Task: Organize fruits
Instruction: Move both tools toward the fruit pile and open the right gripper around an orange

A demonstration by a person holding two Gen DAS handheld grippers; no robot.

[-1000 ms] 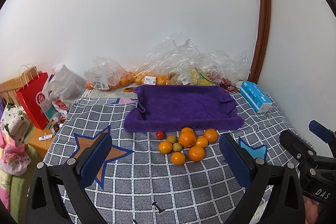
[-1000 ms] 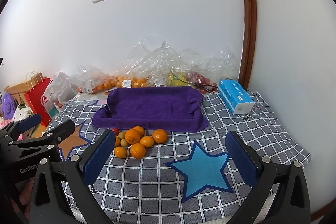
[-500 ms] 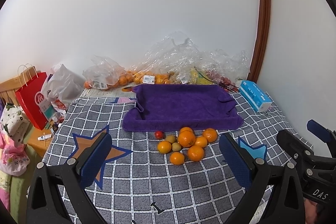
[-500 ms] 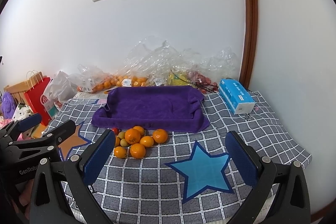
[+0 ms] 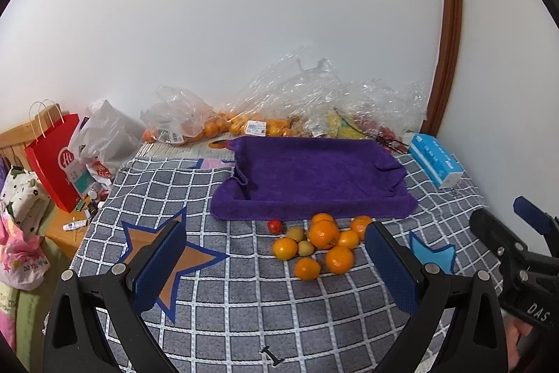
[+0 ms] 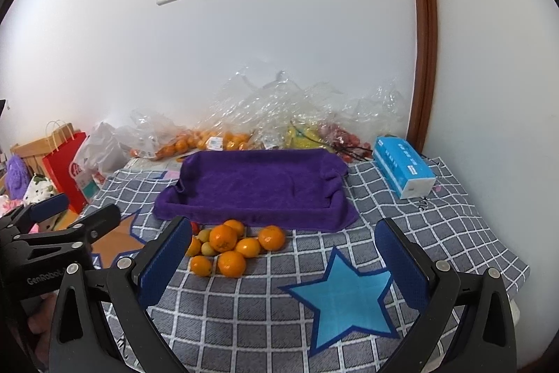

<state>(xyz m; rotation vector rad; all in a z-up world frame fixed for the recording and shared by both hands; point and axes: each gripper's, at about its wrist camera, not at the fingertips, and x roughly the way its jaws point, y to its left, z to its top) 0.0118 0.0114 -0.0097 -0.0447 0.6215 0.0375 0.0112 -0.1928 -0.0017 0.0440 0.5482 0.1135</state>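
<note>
"GenRobot" on left gripper (image 6: 45,243); "DAS" on right gripper (image 5: 524,271).

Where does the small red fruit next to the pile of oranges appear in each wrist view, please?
Left wrist view: the small red fruit lies just left of centre, at the left edge of the oranges.
Right wrist view: only a sliver of it shows, left of centre, behind the right gripper's left finger.
Shared landmark: the purple towel directly behind the pile.

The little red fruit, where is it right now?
In the left wrist view the little red fruit lies at the left edge of the orange pile, just in front of the purple towel tray.
</note>
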